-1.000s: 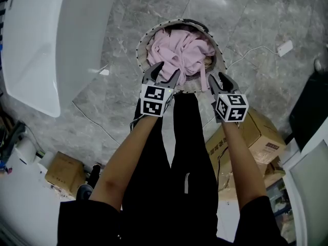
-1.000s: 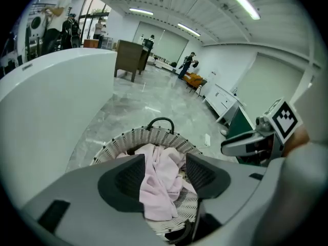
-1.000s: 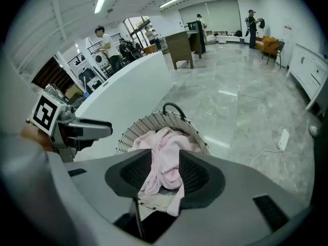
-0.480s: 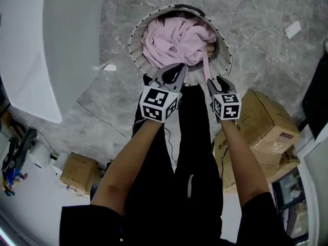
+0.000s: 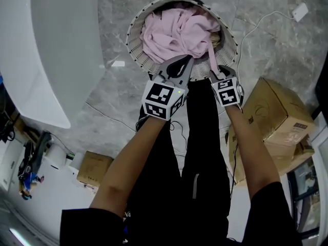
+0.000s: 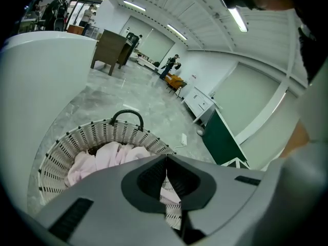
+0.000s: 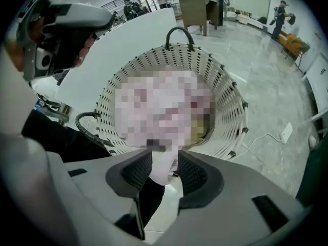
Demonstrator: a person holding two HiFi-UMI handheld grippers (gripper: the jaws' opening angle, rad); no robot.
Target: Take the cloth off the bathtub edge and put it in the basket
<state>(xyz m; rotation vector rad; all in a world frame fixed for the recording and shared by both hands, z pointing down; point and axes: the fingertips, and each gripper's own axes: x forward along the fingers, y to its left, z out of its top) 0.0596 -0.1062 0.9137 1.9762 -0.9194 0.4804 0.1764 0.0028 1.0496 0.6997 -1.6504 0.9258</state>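
The left tool (image 5: 185, 61) is fully closed and empty. The right tool (image 5: 215, 74) pinches a tail of the pink cloth (image 5: 177, 32). Its bulk lies in the wicker basket (image 5: 134, 41), directly ahead beyond the near rim.

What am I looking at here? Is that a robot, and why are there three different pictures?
It is no robot: a person holds a two-jaw tool in each hand. The head view comes from a camera on the person's head, looking down past their arms. The other two views come from small cameras riding on each gripper, looking along its jaws. On the grey floor stands a white woven basket with a pink cloth piled inside. A white bathtub is at the left and cardboard boxes are at the right. The left gripper is shut and empty, at the basket's near rim. The right gripper pinches a strip of the pink cloth that trails over the rim.
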